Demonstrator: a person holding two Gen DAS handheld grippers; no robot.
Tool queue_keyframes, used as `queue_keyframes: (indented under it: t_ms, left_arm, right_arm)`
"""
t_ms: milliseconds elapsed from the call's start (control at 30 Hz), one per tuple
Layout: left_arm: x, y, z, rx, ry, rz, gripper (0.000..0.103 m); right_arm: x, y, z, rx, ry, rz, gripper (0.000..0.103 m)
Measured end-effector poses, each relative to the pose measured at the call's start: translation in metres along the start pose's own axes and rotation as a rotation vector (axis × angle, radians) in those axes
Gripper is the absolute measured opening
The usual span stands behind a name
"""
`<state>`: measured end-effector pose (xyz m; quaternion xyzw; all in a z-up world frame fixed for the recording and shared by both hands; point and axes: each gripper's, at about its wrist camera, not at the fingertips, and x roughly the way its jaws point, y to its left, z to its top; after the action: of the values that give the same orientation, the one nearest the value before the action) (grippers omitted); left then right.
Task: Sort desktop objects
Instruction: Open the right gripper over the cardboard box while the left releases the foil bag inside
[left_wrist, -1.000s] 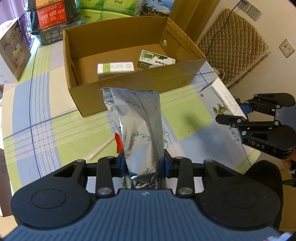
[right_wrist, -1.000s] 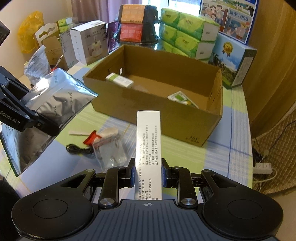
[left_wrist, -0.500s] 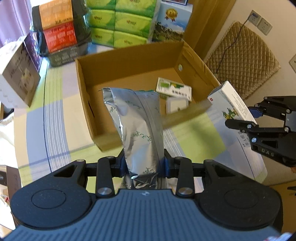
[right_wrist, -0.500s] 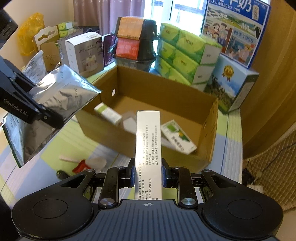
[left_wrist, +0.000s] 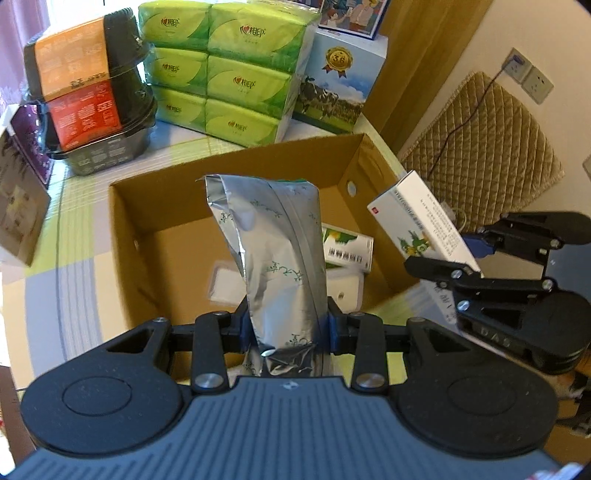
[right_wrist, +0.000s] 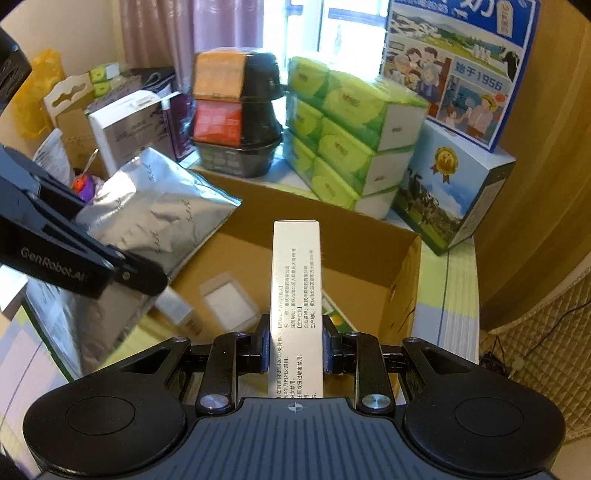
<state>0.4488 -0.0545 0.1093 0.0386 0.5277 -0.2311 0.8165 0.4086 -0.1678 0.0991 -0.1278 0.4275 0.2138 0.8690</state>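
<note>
Left wrist view: left gripper (left_wrist: 288, 328), jaws pinching one crinkled silver foil pouch (left_wrist: 275, 251) near its lower end, held upright over the open brown cardboard box (left_wrist: 125, 229). Right wrist view: right gripper (right_wrist: 294, 345), jaws clamped on the long sides of one narrow white printed carton (right_wrist: 296, 291), also above the box.

Handling, judged: pouch looks light, soft and slick, so it may sag or slip; a grip across the flat seam suits it. Carton looks stiff, light, crushable only under hard squeeze; its long flat sides are the place to hold.

Count in box: three small packs seen, one green-and-white carton (left_wrist: 347, 249) and two pale ones, blurred. Behind the box on the checked tabletop (left_wrist: 74, 266): six green tissue packs (left_wrist: 221, 70) showing in the left view.
</note>
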Motion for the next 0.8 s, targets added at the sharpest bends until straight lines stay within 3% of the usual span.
queue_keyframes:
  t_ms: [367, 667, 800]
  left_arm:
    - [0.033, 0.006, 0.032, -0.108, -0.044, -0.018, 0.032]
    - [0.057, 0.011, 0.042, -0.163, -0.070, -0.023, 0.033]
    - [0.058, 0.019, 0.040, -0.198, -0.115, -0.030, 0.042]
  right_arm:
    - [0.032, -0.040, 0.011, 0.137, -0.006, -0.016, 0.023]
    - [0.052, -0.046, 0.011, 0.153, 0.006, -0.014, 0.023]
    - [0.058, -0.049, 0.011, 0.182, -0.007, 0.004, 0.023]
